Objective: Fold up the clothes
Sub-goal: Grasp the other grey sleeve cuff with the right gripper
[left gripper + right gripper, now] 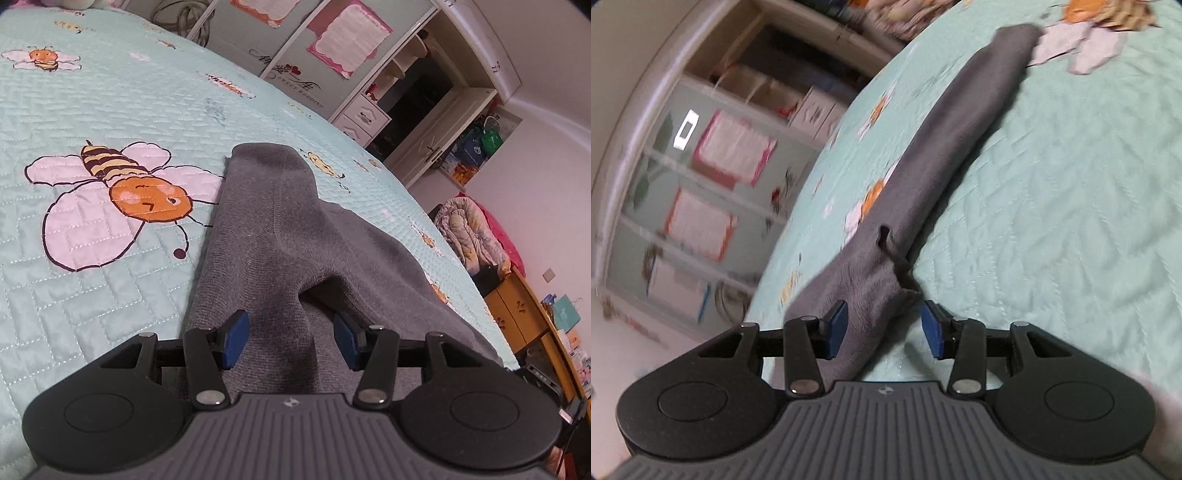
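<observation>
Left wrist view: the left gripper (pixel 290 338) stands spread over the grey garment (pixel 273 229), and the right gripper (pixel 884 326) likewise, pinching nothing, apparently positioned to fold it on the bedspread (pixel 92 295).

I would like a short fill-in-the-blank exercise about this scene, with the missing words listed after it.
1. The garment lying on the bed is ____ in colour.
2. The large insect printed on the bedspread is a ____.
3. The pads of the left gripper are ____ in colour.
4. The jaws of the right gripper stand ____.

Missing words: grey; bee; blue; open
</observation>
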